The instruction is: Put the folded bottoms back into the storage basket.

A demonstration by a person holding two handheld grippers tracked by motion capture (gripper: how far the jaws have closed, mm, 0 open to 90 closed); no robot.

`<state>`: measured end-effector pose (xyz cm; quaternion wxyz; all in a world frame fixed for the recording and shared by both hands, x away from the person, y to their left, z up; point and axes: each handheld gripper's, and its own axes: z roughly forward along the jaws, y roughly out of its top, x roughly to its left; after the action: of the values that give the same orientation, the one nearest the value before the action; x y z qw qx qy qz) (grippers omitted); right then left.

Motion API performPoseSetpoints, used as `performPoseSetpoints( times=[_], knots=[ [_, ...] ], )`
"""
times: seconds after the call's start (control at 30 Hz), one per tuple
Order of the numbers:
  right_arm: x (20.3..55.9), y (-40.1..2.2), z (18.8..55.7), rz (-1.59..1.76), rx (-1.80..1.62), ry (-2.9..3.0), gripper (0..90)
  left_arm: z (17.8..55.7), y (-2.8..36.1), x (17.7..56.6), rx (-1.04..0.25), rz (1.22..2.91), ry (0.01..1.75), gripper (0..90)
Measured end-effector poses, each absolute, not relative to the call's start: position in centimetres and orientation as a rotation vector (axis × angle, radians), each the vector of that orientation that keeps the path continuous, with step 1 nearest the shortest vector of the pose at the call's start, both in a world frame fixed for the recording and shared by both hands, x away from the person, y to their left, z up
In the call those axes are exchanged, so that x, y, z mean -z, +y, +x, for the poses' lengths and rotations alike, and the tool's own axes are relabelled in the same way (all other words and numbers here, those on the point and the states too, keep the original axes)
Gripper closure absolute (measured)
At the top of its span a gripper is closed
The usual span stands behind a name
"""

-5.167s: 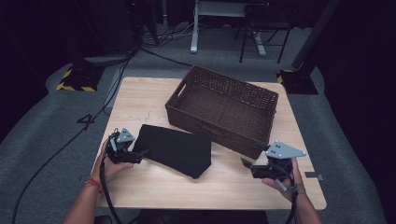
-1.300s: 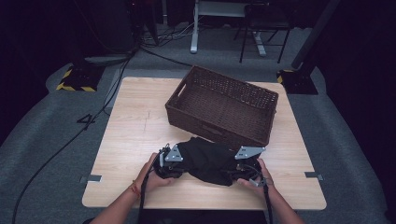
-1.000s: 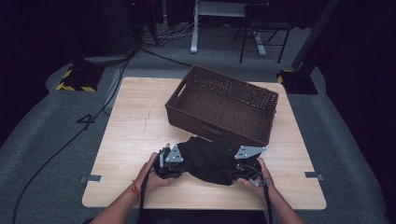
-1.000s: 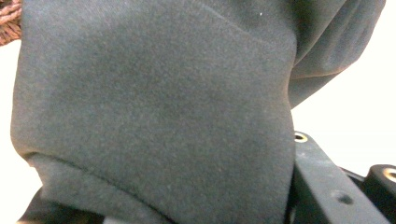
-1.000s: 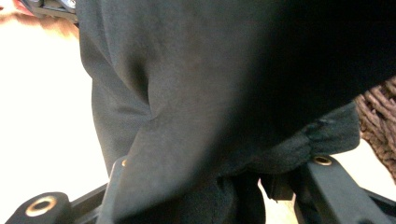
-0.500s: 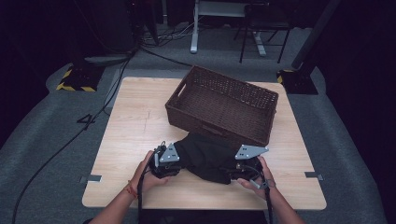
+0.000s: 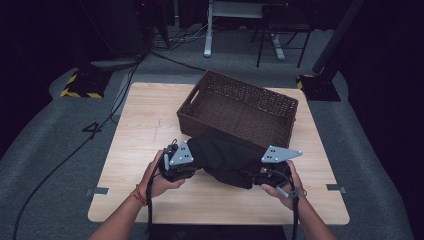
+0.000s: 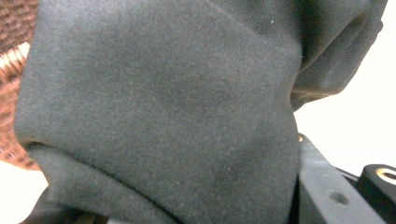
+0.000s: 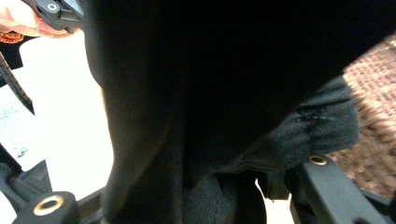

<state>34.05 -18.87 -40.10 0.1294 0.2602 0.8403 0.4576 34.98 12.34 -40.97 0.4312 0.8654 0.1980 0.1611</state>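
Before basket (image 7: 240, 107): both jaws clamp black cloth (image 7: 225, 157), apparently; cloth hides tips.

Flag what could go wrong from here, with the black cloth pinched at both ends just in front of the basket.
The black cloth sags between the left tongs and right tongs; its hanging middle could catch the near rim of the wicker basket rather than clear it. Each grip appears to bite only a bunched edge, so one end might slip free and drop onto the table.
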Motion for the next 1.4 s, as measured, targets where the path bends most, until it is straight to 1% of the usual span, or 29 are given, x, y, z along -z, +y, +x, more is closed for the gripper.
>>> performPoseSetpoints(
  times=[0.17,0.2,0.37,0.63,0.8,0.9,1.0,1.03,1.07,1.2,1.23,1.27,1.3,1.33,1.4],
  knots=[
    [38.6,-19.2,34.0,0.75,-1.326,2.423,57.4,35.2,12.1,39.7,-0.421,2.14,0.475,69.9],
    [37.8,-19.4,34.2,0.747,-1.326,2.414,57.4,35.4,12.0,39.1,-0.43,2.133,0.467,69.9],
    [36.7,-19.5,34.6,0.737,-1.328,2.398,57.4,35.9,11.9,37.9,-0.445,2.124,0.461,69.8],
    [33.8,-20.0,36.2,0.719,-1.306,2.353,57.4,37.6,11.1,35.4,-0.486,2.103,0.447,69.7],
    [32.8,-20.3,37.1,0.727,-1.282,2.337,57.4,39.4,10.3,34.3,-0.488,2.092,0.451,69.6],
    [32.0,-20.7,38.9,0.754,-1.256,2.318,57.4,41.3,9.5,33.7,-0.498,2.089,0.462,69.5],
    [31.8,-20.9,40.2,0.775,-1.236,2.313,57.3,42.9,8.9,33.5,-0.498,2.098,0.477,69.4],
    [31.8,-21.0,40.7,0.783,-1.231,2.312,57.3,42.9,8.9,33.5,-0.498,2.098,0.477,69.3],
    [31.8,-21.1,41.2,0.797,-1.226,2.312,57.3,43.9,8.4,33.5,-0.51,2.104,0.484,69.3],
    [32.2,-21.6,43.3,0.827,-1.213,2.308,57.2,45.9,7.3,33.9,-0.507,2.109,0.515,69.3],
    [32.2,-21.6,43.3,0.827,-1.213,2.308,57.2,45.9,7.3,33.9,-0.507,2.109,0.515,69.2],
    [32.9,-21.9,44.5,0.841,-1.205,2.308,57.2,46.8,6.7,34.3,-0.53,2.133,0.519,69.2],
    [32.9,-21.9,44.5,0.841,-1.205,2.308,57.2,46.8,6.7,34.3,-0.53,2.133,0.519,69.1],
    [33.6,-21.9,45.6,0.867,-1.187,2.316,57.2,47.2,6.5,34.5,-0.529,2.139,0.525,69.0],
    [34.3,-21.9,46.5,0.888,-1.168,2.324,57.1,48.2,6.0,35.1,-0.528,2.157,0.54,68.9]
  ],
)
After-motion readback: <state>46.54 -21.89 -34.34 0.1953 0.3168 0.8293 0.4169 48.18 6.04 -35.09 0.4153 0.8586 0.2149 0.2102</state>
